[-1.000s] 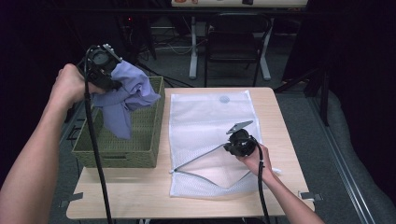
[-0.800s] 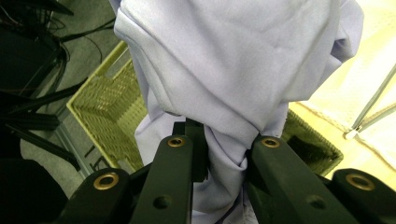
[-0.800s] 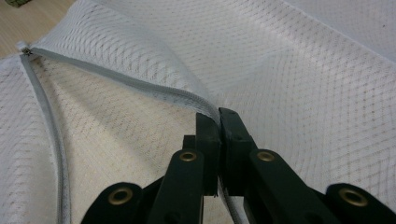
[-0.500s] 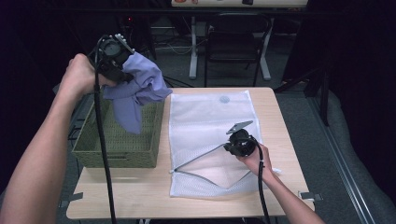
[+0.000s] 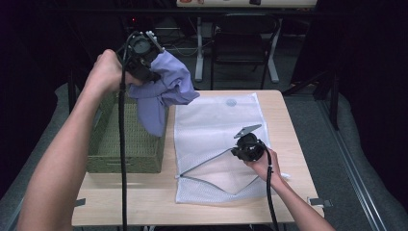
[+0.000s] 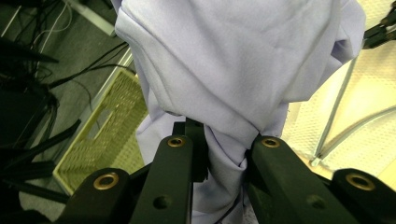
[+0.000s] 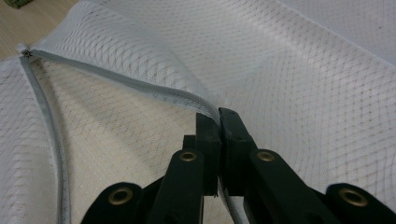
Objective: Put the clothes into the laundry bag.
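Cloth (image 5: 166, 91), pale lilac, hangs bunched from the left gripper (image 5: 144, 60), which is held up in the air above the far end of the basket (image 5: 127, 147). Its lower folds dangle over the basket's right wall, near the edge of the mesh bag (image 5: 216, 120). In the left gripper view the jaws are clenched on a gathered twist of the cloth (image 6: 233, 70), with the fabric pinched between them and the rest draping over and beyond the jaws.

The bag lies flat on the table (image 5: 144, 202), just right of the basket, its zipper open at the near end. The right gripper (image 5: 248, 147) sits low over the bag and grasps the upper edge of the opening. In the right gripper view its jaws pinch the zipper hem (image 7: 154, 91), lifting the top layer of mesh off the lower one.
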Available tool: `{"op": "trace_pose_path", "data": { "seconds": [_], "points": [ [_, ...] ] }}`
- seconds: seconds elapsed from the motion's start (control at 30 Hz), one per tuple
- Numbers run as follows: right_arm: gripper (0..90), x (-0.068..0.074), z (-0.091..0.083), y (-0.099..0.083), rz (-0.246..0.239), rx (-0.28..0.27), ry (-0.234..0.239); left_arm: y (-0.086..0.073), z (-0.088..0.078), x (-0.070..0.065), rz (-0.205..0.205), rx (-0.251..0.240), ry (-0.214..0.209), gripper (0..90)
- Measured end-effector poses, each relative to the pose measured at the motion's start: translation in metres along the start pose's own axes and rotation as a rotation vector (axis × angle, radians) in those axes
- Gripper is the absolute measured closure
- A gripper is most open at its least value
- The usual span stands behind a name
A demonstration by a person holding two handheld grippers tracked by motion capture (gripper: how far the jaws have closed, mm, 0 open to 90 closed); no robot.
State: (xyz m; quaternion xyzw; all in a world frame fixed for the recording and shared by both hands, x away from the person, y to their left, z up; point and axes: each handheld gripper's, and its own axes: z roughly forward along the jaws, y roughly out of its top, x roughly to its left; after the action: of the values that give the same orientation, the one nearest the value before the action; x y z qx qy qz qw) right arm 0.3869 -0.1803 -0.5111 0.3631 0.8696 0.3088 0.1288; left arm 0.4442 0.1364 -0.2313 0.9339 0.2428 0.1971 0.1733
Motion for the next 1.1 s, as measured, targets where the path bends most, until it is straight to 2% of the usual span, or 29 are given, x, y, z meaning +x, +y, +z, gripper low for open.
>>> {"op": "trace_pose_path", "data": {
  "seconds": [0.13,0.2,0.3,0.47,0.5,0.53,0.83,0.87,1.03,1.1],
  "points": [
    [87.7,0.000,0.000,0.000,-0.001,-0.005,-0.004,0.010,0.005,-0.006,0.025,-0.001,-0.014,82.9],
    [87.7,-0.001,-0.001,0.000,-0.004,-0.008,-0.005,0.012,0.006,-0.009,0.022,-0.005,-0.019,82.9],
    [87.8,-0.002,-0.001,-0.001,-0.002,-0.008,-0.006,0.021,0.013,-0.015,0.056,-0.004,-0.044,82.9],
    [87.8,-0.002,-0.002,-0.001,0.001,-0.012,-0.009,0.027,0.022,-0.027,0.086,-0.001,-0.075,82.9],
    [87.8,-0.002,-0.002,-0.001,0.002,-0.013,-0.009,0.028,0.024,-0.029,0.082,-0.001,-0.082,82.9],
    [87.8,-0.002,-0.002,-0.001,0.003,-0.013,-0.009,0.028,0.025,-0.030,0.097,0.001,-0.086,82.9],
    [87.8,-0.002,-0.002,-0.001,0.007,-0.021,-0.008,0.028,0.042,-0.042,0.134,0.016,-0.125,82.7],
    [87.8,-0.002,-0.003,-0.001,0.007,-0.021,-0.008,0.028,0.044,-0.044,0.121,0.011,-0.130,82.7],
    [87.8,-0.002,-0.002,-0.001,0.007,-0.022,-0.007,0.026,0.049,-0.047,0.130,0.013,-0.148,82.7],
    [87.8,-0.002,-0.002,-0.001,0.006,-0.021,-0.008,0.024,0.053,-0.050,0.149,0.025,-0.158,82.7]
  ]
}}
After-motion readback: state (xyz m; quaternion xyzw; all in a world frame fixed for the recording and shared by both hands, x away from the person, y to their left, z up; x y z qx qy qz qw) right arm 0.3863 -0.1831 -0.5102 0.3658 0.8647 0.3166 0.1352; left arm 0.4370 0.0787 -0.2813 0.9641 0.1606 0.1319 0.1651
